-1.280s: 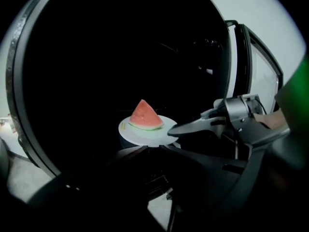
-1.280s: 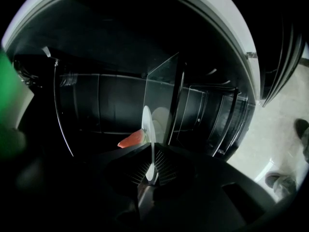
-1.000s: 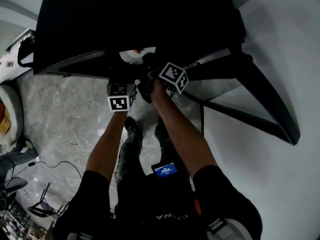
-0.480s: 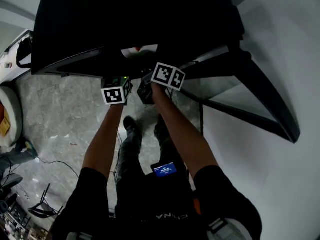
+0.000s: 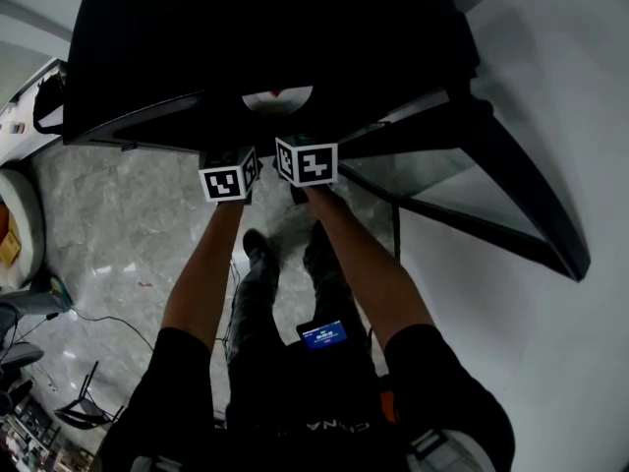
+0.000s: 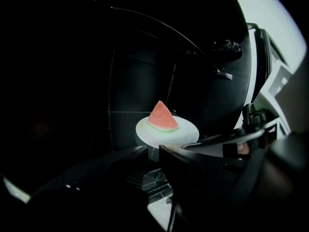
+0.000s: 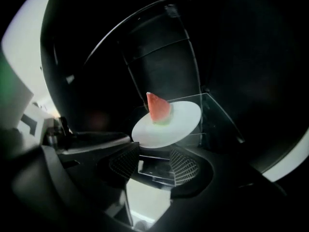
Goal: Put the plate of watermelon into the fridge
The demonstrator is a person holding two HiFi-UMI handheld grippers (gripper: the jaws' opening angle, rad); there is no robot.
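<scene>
A white plate (image 6: 187, 132) carrying a red watermelon wedge (image 6: 161, 116) rests on a glass shelf (image 7: 218, 122) inside the dark fridge (image 5: 265, 28). In the head view the plate (image 5: 277, 98) shows just inside the fridge's opening. My right gripper (image 7: 154, 154) sits just in front of the plate (image 7: 181, 120). Its jaws are opening and nothing lies between them. My left gripper (image 6: 152, 150) hangs a little short of the plate's near rim, with a narrow gap between its dark jaws and nothing in it.
The fridge door (image 5: 496, 190) stands open to the right, its glass-fronted edge beside my right arm. A white wall (image 5: 560, 96) runs along the right. Grey marble floor (image 5: 128, 234) lies below, with cables (image 5: 108, 323) and a chair base (image 5: 84, 406) at the lower left.
Both grippers have drawn back from the plate towards me. The right gripper's cube has swung left and turned. The plate stays on the shelf, free of both grippers.
</scene>
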